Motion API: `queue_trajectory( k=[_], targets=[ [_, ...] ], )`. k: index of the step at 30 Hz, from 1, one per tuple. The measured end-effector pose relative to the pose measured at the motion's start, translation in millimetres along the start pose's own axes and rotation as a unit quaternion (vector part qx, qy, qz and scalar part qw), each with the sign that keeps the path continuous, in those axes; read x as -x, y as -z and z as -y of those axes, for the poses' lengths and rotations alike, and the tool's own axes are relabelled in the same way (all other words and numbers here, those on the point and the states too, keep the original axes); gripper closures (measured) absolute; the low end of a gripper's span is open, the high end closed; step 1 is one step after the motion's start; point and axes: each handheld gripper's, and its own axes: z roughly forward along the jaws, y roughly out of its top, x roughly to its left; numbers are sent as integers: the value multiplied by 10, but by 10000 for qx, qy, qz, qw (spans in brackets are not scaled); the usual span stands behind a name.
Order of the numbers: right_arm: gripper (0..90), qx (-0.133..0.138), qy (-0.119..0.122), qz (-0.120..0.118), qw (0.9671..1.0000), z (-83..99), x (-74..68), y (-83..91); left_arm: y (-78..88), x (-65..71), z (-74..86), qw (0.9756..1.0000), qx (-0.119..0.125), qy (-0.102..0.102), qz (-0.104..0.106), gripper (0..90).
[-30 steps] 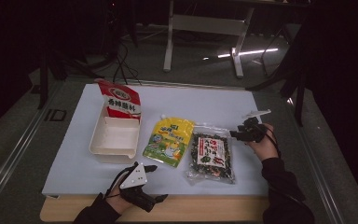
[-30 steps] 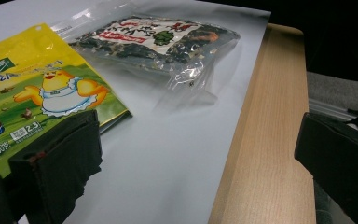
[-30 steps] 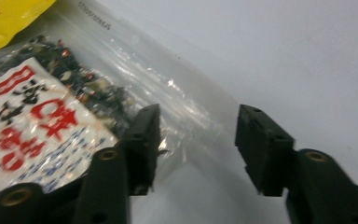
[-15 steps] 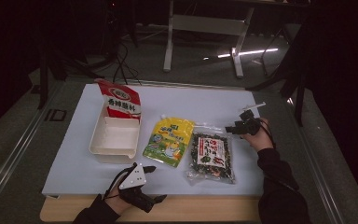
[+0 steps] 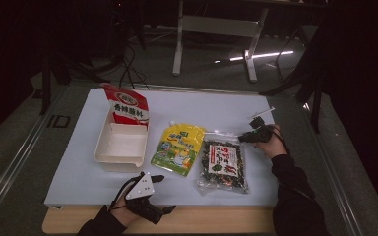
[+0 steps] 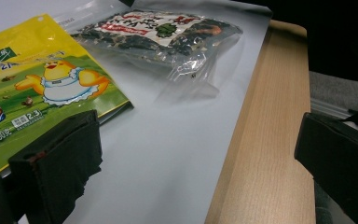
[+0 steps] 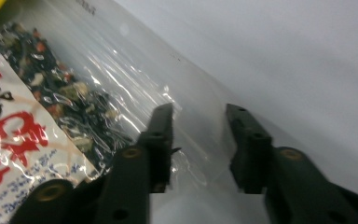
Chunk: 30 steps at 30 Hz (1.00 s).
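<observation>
Since a second ago the right gripper (image 5: 246,137) has been travelling down and inward from the far right of the white mat (image 5: 216,108), and it is now arriving at the top right corner of the clear seaweed-mix bag (image 5: 222,164). In the right gripper view its jaws are standing apart, straddling the bag's empty, crinkled plastic margin (image 7: 186,140), with nothing pinched between them yet. The left gripper (image 5: 150,179) is resting where it was at the near edge of the mat, over the wooden table edge (image 5: 216,223); its jaws are spread wide and holding nothing.

The seaweed-mix bag is lying flat on the mat, just right of the yellow duck-print pouch (image 5: 178,149), which is lying beside the cream tray (image 5: 120,147) with a red-and-white packet (image 5: 126,107) propped at its far end.

Likely the right gripper is lining up to pinch that corner. The risk lies in the film: it is slick and thin, so a shallow bite could be slipping off, or be dragging the bag across the mat into the pouch. A lift by one corner could also be letting the contents slump and swing the bag.
</observation>
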Motion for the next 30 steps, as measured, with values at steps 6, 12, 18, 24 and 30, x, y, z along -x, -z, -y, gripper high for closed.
queue_trajectory(
  k=[6,12,18,24,30],
  targets=[
    [888,-114,276,123,9995,-21,-78,72,-9,12,1,10000,-14,-14,17,17],
    [895,-34,566,304,9979,-35,-175,187,0,4,-7,10000,-2,-15,9,17],
    [897,177,680,473,9964,-39,-204,370,-5,-1,-9,10000,-8,-9,4,17],
    [898,296,843,671,9937,-33,-259,566,-11,-6,-13,10000,-1,19,16,17],
    [899,584,1021,807,9898,-39,-350,834,-11,-20,-18,10000,-4,37,-2,17]
  ],
)
